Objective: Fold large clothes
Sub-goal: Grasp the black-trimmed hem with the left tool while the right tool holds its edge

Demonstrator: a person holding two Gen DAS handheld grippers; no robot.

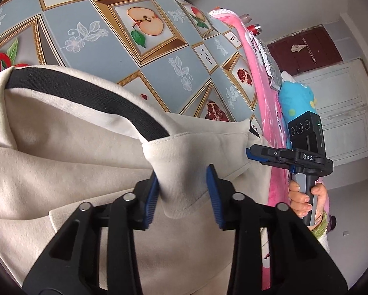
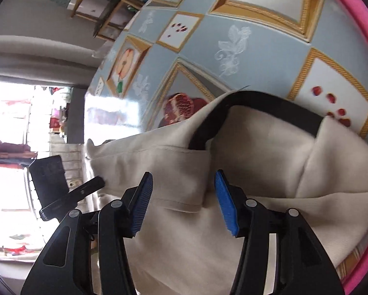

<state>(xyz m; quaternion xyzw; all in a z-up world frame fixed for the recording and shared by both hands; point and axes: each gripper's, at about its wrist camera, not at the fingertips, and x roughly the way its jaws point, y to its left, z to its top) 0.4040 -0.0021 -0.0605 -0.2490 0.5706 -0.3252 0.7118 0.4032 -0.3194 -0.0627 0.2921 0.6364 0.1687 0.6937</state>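
Between the left gripper's (image 1: 184, 194) parted pads sits a cream garment's (image 1: 61, 162) stitched edge, touching one pad only; the right gripper (image 2: 184, 204) gapes above its hem (black-trimmed). Bare patterned tablecloth (image 1: 110, 56) lies beyond.

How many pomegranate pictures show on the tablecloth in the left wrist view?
2: one pomegranate picture toward the pink blanket, another just above the cream garment. The garment may hide more.
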